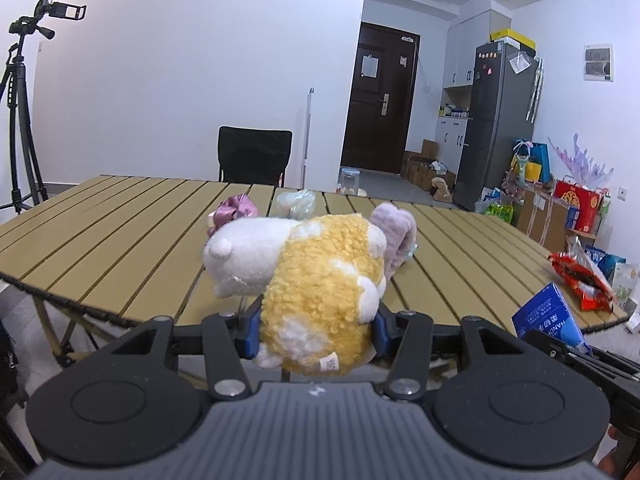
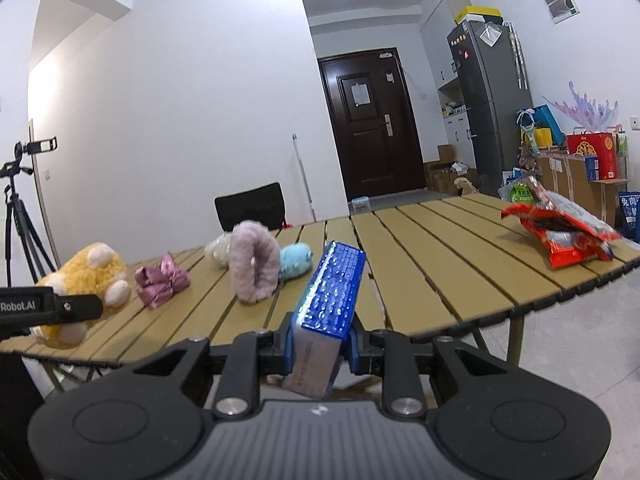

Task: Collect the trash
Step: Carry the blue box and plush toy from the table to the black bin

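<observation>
The left tongs are clamped on a yellow and white plush toy, the blue pads pressing into its woolly sides, its white head stuck out to the left above the near edge of the table. The right tongs pinch a blue tissue pack between their pads, the pack standing up and leaning a little to the right, its pale end hanging below the tongs.

From the right side, the left tongs come in at the left edge with the plush toy at the table's near left corner. Just right of it lies a pink satin bow. Further right a fuzzy mauve ring stands on its edge, with a crumpled clear plastic bag behind it to the left and a small light-blue plush touching it on the right. Well apart from these, at the far right of the table, lies an opened red snack wrapper, its mouth gaping.

The table is a slatted, tan roll-top. A black chair stands behind its far side. A tripod with a camera stands at the left wall. Beyond are a dark brown door, a grey fridge with a yellow box on top, and cardboard boxes and gift bags along the right wall.
</observation>
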A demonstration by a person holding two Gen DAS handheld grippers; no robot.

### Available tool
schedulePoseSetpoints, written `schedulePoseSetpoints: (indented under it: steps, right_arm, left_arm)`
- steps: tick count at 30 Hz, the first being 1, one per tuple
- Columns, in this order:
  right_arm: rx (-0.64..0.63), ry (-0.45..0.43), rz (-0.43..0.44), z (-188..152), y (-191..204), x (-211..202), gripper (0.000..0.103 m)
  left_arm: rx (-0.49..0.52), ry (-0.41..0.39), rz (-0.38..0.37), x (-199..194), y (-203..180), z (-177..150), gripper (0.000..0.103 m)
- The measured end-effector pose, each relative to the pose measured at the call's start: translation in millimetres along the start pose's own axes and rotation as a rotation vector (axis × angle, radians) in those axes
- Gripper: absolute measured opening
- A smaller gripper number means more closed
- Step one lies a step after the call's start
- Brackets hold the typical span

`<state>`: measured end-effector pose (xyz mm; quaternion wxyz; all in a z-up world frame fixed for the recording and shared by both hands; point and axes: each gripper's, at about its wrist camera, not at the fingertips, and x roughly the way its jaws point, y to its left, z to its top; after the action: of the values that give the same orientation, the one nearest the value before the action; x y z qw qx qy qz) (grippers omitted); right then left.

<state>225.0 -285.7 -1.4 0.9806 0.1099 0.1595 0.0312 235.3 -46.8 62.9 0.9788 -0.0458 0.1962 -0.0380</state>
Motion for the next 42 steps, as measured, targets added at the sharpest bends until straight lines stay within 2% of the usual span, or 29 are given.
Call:
schedulePoseSetpoints:
  steps: [21, 34, 42]
  right_arm:
    - [-0.094, 0.139, 0.023, -56, 23, -36, 0.023]
    - [-0.161, 0.237, 0.020, -88, 32, -40, 0.023]
    - [-0.204, 0.304, 0.018, -107, 37, -36, 0.023]
  left_arm:
    - [0.058, 0.093, 0.076, -40, 25, -53, 0.051]
    - [0.104, 0.157, 0.138, -55, 51, -88, 0.051]
    - [0.104, 0.230, 0.199, -49, 79, -109, 0.051]
